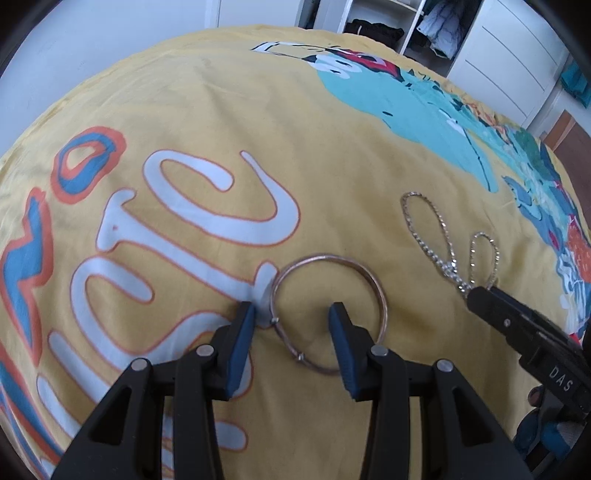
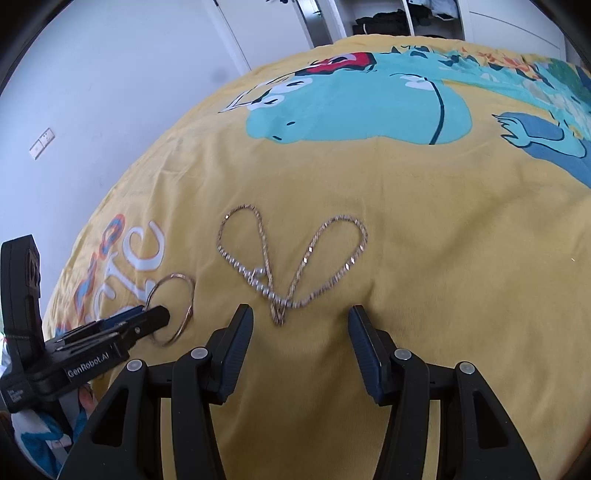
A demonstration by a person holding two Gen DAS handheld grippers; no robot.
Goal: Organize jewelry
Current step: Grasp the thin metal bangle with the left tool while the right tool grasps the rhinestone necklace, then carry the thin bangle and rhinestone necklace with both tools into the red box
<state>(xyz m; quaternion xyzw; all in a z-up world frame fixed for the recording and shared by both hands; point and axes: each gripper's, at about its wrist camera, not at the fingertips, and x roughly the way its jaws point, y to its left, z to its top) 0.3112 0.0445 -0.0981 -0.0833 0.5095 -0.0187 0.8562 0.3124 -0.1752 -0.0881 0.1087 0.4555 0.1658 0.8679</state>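
A thin copper-coloured bangle [image 1: 376, 286] lies flat on the yellow printed bedcover [image 1: 207, 110]. My left gripper [image 1: 293, 312] is open, one finger outside the bangle's left rim and one inside the ring. A silver chain [image 2: 314, 251] lies in two loops to the right of the bangle. My right gripper [image 2: 301, 314] is open, its fingers on either side of the chain's crossed near end. The bangle [image 2: 186, 291] and the left gripper [image 2: 155, 317] show at the left of the right wrist view. The chain [image 1: 436, 236] and the right gripper [image 1: 476, 295] show at the right of the left wrist view.
The bedcover [image 2: 406, 295] carries a teal cartoon print [image 2: 351, 110] and large white letters [image 1: 177, 229]. A white wall [image 2: 110, 92] is to the left. An open wardrobe with dark clothes [image 1: 373, 29] and white drawers [image 1: 506, 62] stand beyond the bed.
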